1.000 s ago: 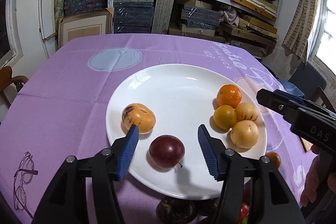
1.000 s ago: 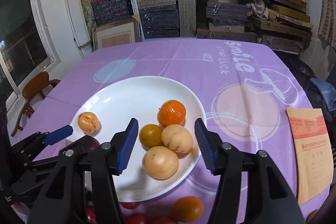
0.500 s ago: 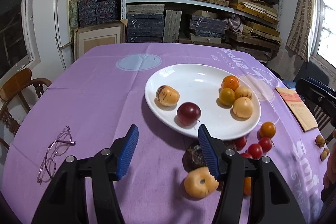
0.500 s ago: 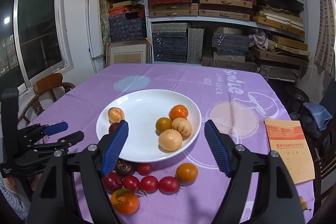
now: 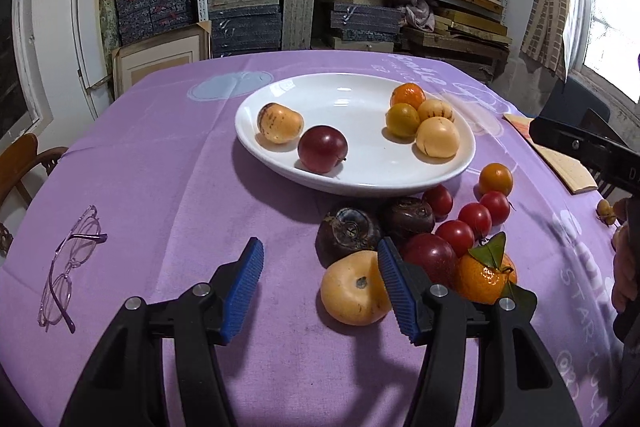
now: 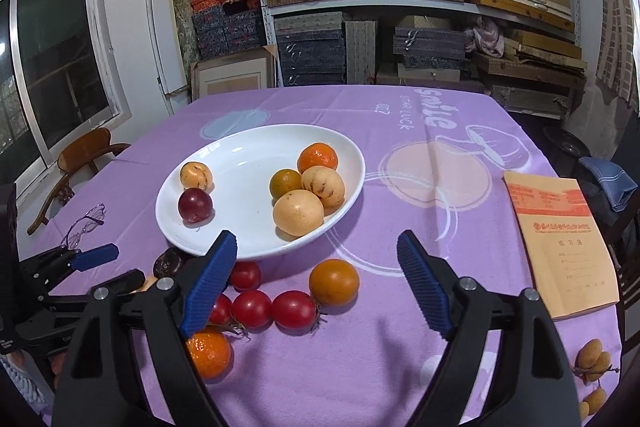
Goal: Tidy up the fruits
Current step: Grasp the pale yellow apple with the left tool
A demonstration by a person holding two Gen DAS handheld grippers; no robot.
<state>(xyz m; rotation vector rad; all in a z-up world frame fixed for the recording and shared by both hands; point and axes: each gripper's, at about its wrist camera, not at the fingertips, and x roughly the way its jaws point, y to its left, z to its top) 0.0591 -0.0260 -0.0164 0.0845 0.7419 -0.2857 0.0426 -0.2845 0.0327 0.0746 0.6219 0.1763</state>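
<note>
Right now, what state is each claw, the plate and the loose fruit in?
left claw: open, empty, above the tablecloth beside the loose fruit.
right claw: open, empty, jaws have just been opening.
white plate: upright on the table, holding six fruits.
dark red fruit: resting on the plate near its left rim.
tomatoes: loose on the cloth, in front of the plate.
leafy mandarin: off the plate.
glasses: lying folded open on the cloth.

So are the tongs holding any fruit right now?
No. Both the left tongs and the right tongs are open and empty; the fruit lies loose.
</note>
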